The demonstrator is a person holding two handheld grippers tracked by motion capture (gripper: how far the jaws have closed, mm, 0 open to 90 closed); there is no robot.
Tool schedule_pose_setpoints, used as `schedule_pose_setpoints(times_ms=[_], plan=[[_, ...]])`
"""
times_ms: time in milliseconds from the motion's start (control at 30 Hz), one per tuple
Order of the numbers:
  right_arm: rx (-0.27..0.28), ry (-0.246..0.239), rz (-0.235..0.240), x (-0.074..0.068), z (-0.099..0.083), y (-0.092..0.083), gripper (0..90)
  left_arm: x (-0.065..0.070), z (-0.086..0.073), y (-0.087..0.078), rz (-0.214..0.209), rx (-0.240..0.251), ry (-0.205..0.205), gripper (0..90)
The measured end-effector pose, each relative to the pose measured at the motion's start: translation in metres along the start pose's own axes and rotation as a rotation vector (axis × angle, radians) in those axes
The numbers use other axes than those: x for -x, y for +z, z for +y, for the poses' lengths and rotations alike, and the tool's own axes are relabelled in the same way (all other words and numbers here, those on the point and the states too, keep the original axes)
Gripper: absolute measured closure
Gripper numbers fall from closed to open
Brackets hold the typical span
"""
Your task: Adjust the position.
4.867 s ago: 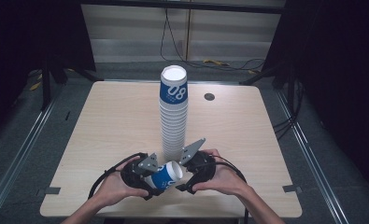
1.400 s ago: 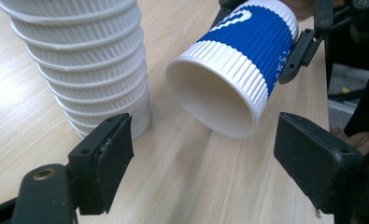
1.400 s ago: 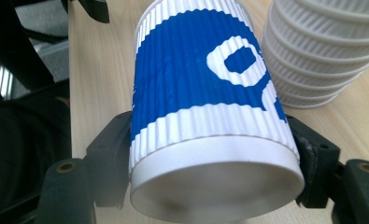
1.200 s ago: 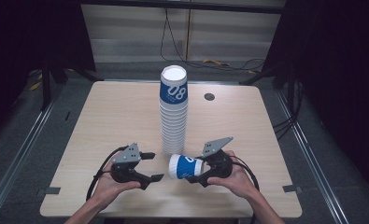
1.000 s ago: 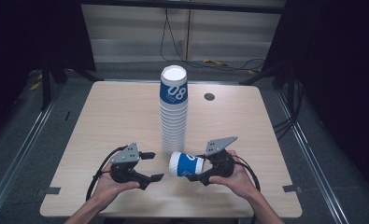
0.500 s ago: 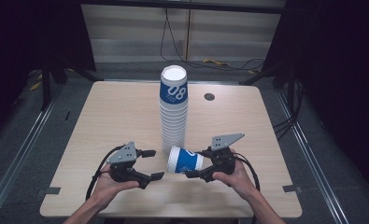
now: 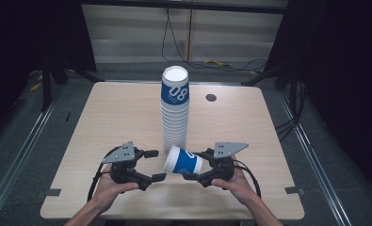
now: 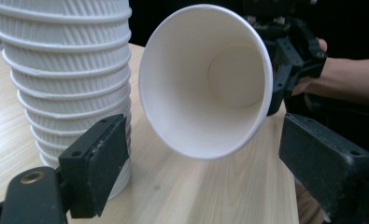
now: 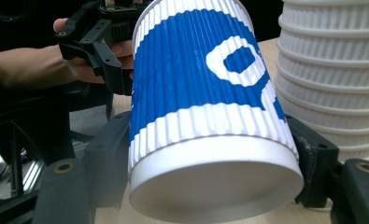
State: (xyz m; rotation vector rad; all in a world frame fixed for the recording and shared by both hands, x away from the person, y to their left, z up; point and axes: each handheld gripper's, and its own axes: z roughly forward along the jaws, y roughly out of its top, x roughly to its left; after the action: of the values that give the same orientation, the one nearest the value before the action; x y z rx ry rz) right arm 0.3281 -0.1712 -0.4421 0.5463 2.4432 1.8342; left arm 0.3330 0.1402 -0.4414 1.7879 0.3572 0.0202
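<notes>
At 6 o'clock of the table [image 7: 127, 113], my right gripper [image 7: 193, 170] clamps a blue-and-white ribbed cup [image 7: 183, 160] sideways, mouth toward my left gripper [image 7: 154, 165], jaws apart, empty. Cup stack [image 7: 175, 110] at 12 o'clock reads "08".

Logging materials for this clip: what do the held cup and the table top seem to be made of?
The held cup: probably paper, matte, with a ribbed blue-and-white printed sleeve and a smooth white inside with a rolled rim. The table top: pale wood-grain surface, likely laminate or veneer; the look leaves it open.
</notes>
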Motion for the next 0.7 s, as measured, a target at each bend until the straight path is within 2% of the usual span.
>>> schedule_pose_setpoints(times_ms=[67,167,233,367,433,533,633,700], plan=[[0.01,-0.008,0.0,-0.001,-0.001,0.002,28.1,0.001,0.001,0.002,0.004,0.011,-0.003,15.6],[0.015,0.004,0.013,-0.001,-0.004,0.004,28.1,0.001,0.003,0.006,0.005,0.002,-0.009,15.6],[0.004,0.009,0.023,-0.001,-0.005,0.006,28.1,0.001,0.006,0.01,-0.001,-0.001,-0.017,15.6],[-0.001,0.011,0.039,-0.002,-0.005,0.009,28.1,0.0,0.011,0.014,-0.021,-0.002,-0.002,15.2],[0.002,0.014,0.043,-0.002,-0.005,0.009,28.2,-0.002,0.012,0.017,-0.025,-0.011,-0.007,14.7],[0.004,0.021,0.052,-0.001,-0.005,0.009,28.2,-0.005,0.01,0.022,-0.06,-0.015,-0.03,10.8],[-0.001,0.015,0.051,-0.003,-0.005,0.009,28.2,-0.006,0.01,0.026,-0.044,-0.017,-0.048,2.2],[0.004,0.009,0.056,-0.003,-0.005,0.008,28.2,-0.005,0.01,0.025,-0.043,-0.02,-0.046,2.3]])
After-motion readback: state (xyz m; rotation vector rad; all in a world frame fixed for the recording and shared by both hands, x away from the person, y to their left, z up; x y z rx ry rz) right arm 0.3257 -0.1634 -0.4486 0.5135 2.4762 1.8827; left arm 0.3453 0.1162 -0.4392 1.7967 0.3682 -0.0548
